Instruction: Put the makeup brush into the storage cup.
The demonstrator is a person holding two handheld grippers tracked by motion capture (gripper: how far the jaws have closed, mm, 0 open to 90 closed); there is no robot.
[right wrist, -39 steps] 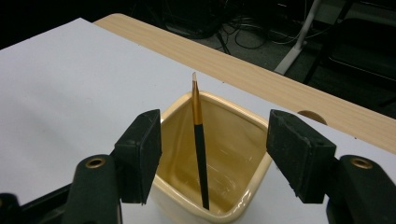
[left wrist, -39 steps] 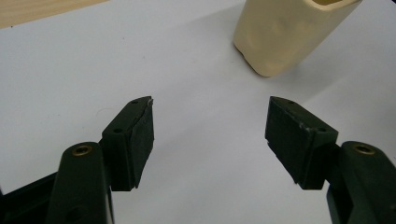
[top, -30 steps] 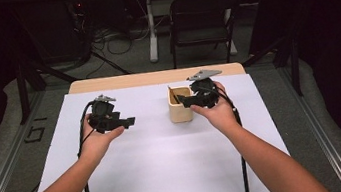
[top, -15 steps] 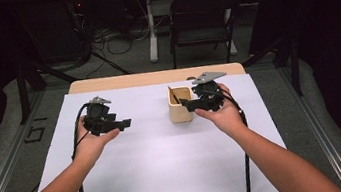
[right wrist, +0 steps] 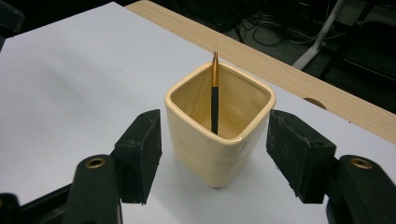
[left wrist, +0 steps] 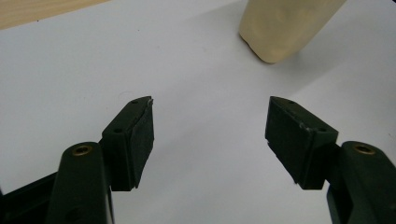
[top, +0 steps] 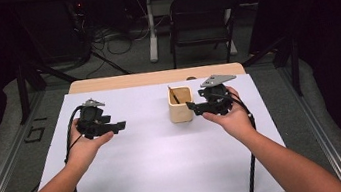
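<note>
A cream square cup (top: 180,106) stands on the white sheet right of centre, with a black and gold brush (top: 174,95) leaning inside it. My right gripper (top: 191,106) is held level just to the cup's right, pointing at it. In the right gripper view the cup (right wrist: 219,140) and brush (right wrist: 215,100) sit framed by the open jaws, and the pads are clear of its walls. My left gripper (top: 121,126) hovers over the sheet at the left, open, pointing right toward the cup. In the left gripper view, only bare paper lies between the jaws, with the cup (left wrist: 285,28) farther off.
The white sheet (top: 168,167) covers most of a wooden table (top: 121,81), whose far edge shows bare wood. A folding chair (top: 202,15) and floor cables (top: 115,43) lie beyond the table. Each gripper trails a black cable off the near edge.
The right hand has drifted a little to the right and nearer the person, still beside the cup. The left hand has slid slightly left. Both grippers' jaws stand as before.
</note>
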